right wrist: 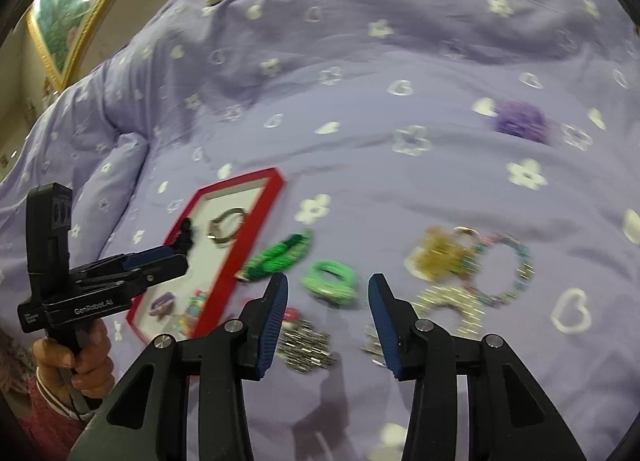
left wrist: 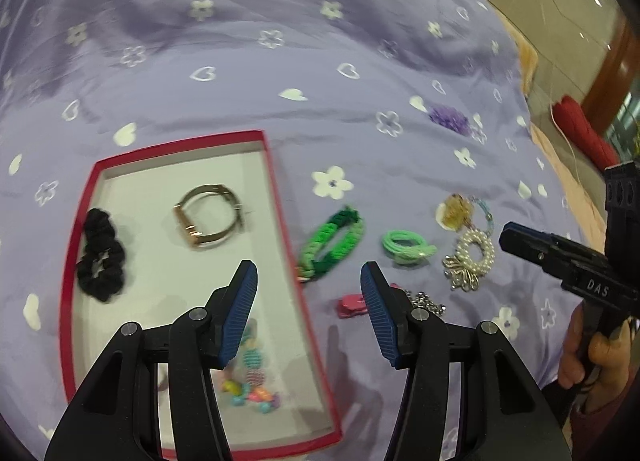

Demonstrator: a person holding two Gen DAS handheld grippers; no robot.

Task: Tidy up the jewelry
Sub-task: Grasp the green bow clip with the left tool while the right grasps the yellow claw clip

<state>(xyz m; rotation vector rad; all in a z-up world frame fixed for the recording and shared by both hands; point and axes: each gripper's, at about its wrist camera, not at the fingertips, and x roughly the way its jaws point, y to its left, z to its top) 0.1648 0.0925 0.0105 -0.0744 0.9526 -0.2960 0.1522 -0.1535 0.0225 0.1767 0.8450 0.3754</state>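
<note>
A red-rimmed tray (left wrist: 280, 189) lies on the purple bedspread and holds a black scrunchie (left wrist: 100, 255), a gold bangle (left wrist: 210, 221) and colourful beads (left wrist: 252, 381). My left gripper (left wrist: 309, 285) is open and empty above the tray's right edge. To its right lie a green braided bracelet (left wrist: 332, 237), a light green hair tie (left wrist: 406, 247), a pink clip (left wrist: 352, 306), a silver chain (left wrist: 426, 301) and a pearl ring ornament (left wrist: 472, 253). My right gripper (right wrist: 328, 301) is open and empty, hovering just before the light green hair tie (right wrist: 330, 281) and above the silver chain (right wrist: 308, 347).
A purple scrunchie (left wrist: 450, 119) (right wrist: 520, 119) lies farther back on the bedspread. A gold ornament (right wrist: 440, 253) and a beaded bracelet (right wrist: 516, 273) lie at right. The bed edge and floor are at far right in the left wrist view, with a red object (left wrist: 584, 129).
</note>
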